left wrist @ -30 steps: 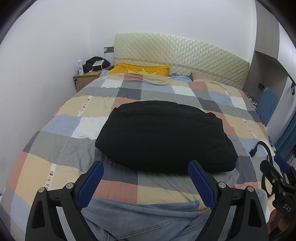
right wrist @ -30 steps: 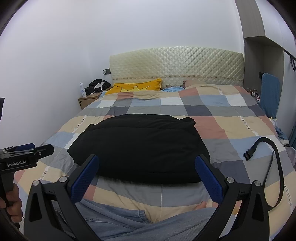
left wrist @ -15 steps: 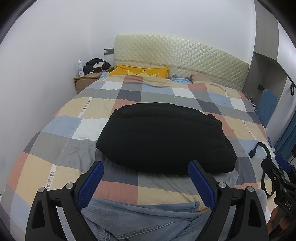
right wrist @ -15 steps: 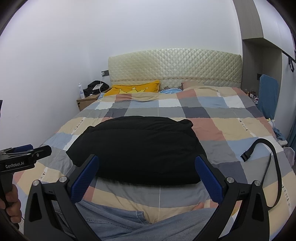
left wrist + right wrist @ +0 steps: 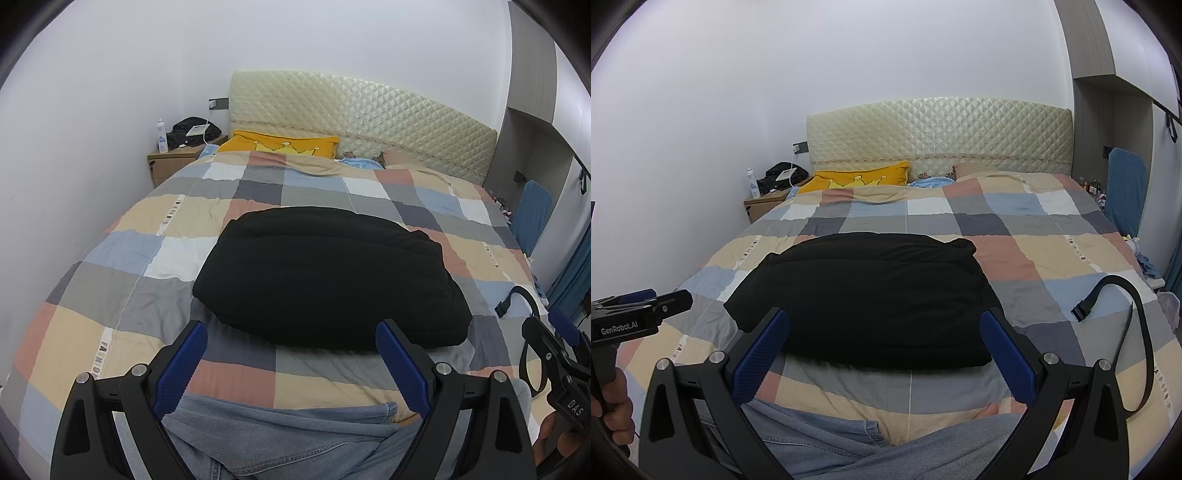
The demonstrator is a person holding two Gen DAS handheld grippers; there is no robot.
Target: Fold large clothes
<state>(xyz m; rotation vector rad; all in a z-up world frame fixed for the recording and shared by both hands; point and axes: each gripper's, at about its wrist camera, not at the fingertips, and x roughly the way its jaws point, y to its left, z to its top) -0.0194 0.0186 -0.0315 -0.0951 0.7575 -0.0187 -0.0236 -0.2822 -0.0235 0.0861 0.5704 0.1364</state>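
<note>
A folded black garment (image 5: 328, 277) is shown lying flat on the checked quilt (image 5: 177, 221) near the middle of the bed, ahead of both grippers and touched by neither. The left gripper (image 5: 291, 362) and the right gripper (image 5: 886, 354) are each held above the near edge of the bed with the blue-padded fingers (image 5: 762, 354) spread wide apart and nothing between them. A black strap (image 5: 1123, 306) is seen on the quilt to the right of the garment, well apart from it, and blue denim (image 5: 280, 435) is seen below the grippers.
</note>
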